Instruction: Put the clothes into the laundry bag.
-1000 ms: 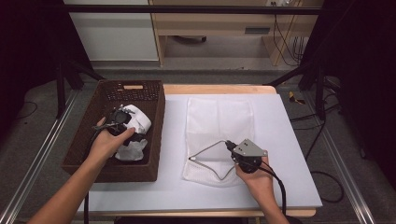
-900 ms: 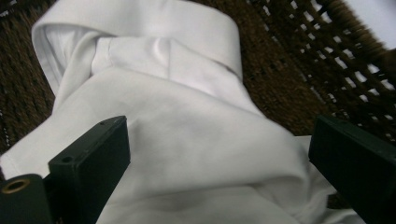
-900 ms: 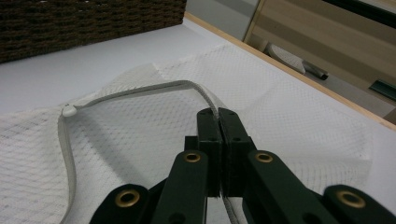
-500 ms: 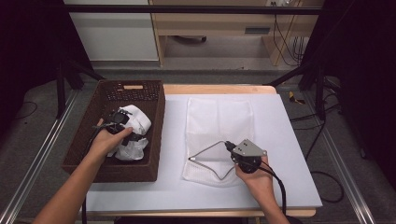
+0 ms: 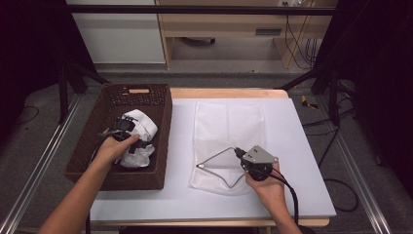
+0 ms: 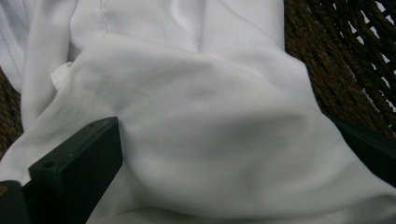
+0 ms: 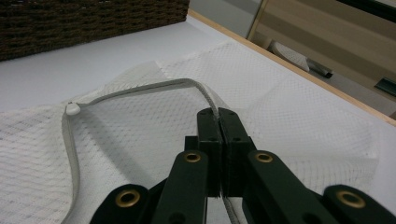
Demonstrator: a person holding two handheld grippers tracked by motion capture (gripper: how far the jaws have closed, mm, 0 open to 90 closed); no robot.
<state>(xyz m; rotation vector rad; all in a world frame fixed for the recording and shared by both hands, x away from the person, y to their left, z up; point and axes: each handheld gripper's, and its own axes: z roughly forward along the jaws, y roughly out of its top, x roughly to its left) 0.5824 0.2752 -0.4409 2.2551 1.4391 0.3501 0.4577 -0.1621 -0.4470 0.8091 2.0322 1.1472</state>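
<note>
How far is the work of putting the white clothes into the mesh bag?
Done: the mesh bag lies flat on the table, its zipper edge pinched up by the right gripper. In hand: the open left gripper straddles white cloth in the basket. Left: gripping it, moving it into the bag.

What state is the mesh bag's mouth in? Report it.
Open: the right gripper, shut on the zipper edge, lifts it off the mesh bag.

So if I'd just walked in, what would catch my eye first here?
Probably the dark wicker basket at the table's left, where the left gripper sits with jaws wide apart around a bunched white cloth. Then the white mesh bag lying flat mid-table, its zip edge pinched up by the shut right gripper at the near end.
</note>
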